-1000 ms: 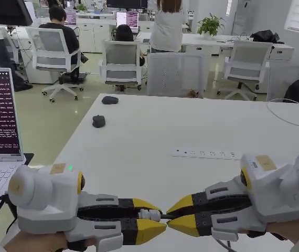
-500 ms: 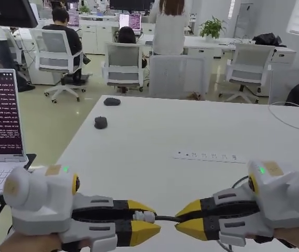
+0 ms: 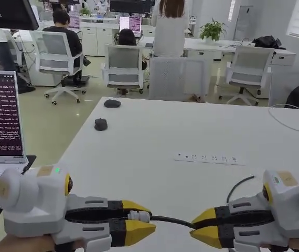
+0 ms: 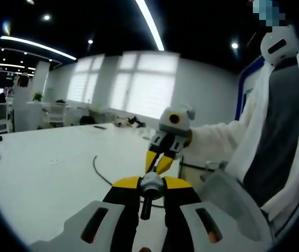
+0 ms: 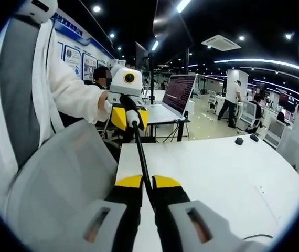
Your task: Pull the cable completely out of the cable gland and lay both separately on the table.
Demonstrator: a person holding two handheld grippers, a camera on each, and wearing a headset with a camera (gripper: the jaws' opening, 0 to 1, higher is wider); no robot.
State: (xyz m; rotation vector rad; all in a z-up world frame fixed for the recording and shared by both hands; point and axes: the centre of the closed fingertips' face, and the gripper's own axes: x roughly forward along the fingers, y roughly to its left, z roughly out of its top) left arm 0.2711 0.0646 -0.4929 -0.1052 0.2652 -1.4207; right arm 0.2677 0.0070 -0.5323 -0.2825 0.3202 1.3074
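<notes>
Pulling cable from gland — grippers drawn further apart

Near edge: left gripper point(image 3: 148, 223) clamped on the white cable gland point(image 3: 139, 216), right gripper point(image 3: 195, 231) pinched on the black cable point(image 3: 170, 220). The gap is wider than a second ago and more cable is bared — not free yet. Table point(image 3: 155, 142) open ahead; power strip point(image 3: 209, 158) and mouse point(image 3: 100, 124) farther off, well clear.

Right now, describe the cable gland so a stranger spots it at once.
Find the white table, then the left hand-held gripper at its near edge. Between the yellow tips sits the cable gland: small and white, unlike the black cable leaving it.
</notes>
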